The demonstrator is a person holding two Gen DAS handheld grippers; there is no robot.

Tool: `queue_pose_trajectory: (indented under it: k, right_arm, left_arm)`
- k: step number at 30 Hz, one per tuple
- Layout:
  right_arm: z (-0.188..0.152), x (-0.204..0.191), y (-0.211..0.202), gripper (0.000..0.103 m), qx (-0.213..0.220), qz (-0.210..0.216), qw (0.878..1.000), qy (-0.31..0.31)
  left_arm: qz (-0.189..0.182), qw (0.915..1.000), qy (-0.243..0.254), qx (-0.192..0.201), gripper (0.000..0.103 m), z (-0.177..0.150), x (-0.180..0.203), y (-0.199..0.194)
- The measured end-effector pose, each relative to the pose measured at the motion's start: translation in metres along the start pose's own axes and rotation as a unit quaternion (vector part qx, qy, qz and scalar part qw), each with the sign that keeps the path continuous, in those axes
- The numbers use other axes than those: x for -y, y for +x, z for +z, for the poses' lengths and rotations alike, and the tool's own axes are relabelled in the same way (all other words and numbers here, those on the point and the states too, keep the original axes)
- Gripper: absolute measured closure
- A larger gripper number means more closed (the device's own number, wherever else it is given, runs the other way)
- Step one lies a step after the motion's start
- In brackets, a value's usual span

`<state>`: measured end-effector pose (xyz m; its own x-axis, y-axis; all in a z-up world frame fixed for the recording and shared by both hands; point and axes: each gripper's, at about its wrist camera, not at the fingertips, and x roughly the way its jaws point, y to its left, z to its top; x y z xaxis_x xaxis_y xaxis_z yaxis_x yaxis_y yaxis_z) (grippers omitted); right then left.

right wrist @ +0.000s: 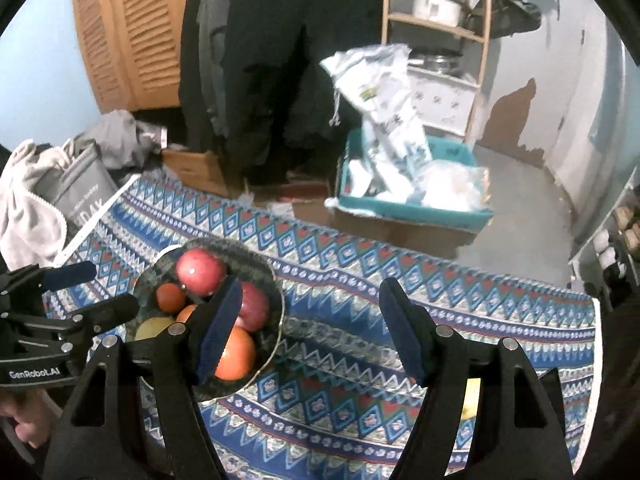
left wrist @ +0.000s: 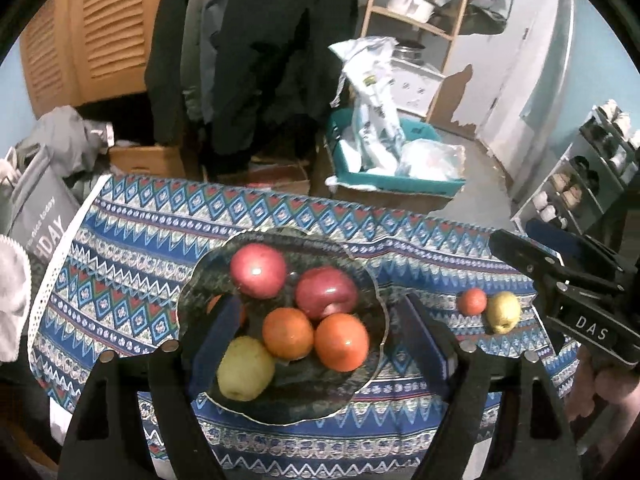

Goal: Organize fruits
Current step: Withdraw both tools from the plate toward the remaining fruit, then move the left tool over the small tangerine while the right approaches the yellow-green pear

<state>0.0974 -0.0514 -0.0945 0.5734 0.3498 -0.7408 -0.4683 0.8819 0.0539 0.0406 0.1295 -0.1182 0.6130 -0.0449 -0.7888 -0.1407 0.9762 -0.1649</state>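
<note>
Left gripper (left wrist: 324,332): spread wide, nothing held; fruit bowl (left wrist: 192,300) seen between the jaws.
Right gripper (right wrist: 310,320): spread, nothing held; bowl left of the jaws.
Loose fruit: small orange (left wrist: 472,301) touching yellow apple (left wrist: 503,312) on tablecloth (left wrist: 140,240).

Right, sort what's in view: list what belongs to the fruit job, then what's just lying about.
Part of the job:
glass bowl holding fruit
small red fruit loose on the cloth
yellow apple beside it
left gripper, open over the bowl
right gripper, open

Just lying about:
teal crate with white bags
grey bag
wooden shelf
shoe rack
</note>
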Motion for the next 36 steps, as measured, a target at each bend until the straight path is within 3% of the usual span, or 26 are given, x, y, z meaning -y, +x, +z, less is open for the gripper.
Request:
queue_pose_trajectory:
  k: [21, 36]
  right_arm:
    - [-0.003, 0.056, -0.071, 0.02, 0.067, -0.045, 0.996, 0.049]
    - [-0.024, 0.115, -0.099, 0.019, 0.078, -0.082, 0.988, 0.102]
  left_arm:
    - [-0.045, 0.9974, 0.044, 0.035, 0.016, 0.012, 0.067, -0.027]
    - [-0.063, 0.9945, 0.078, 0.03, 0.015, 0.013, 0.119, -0.022]
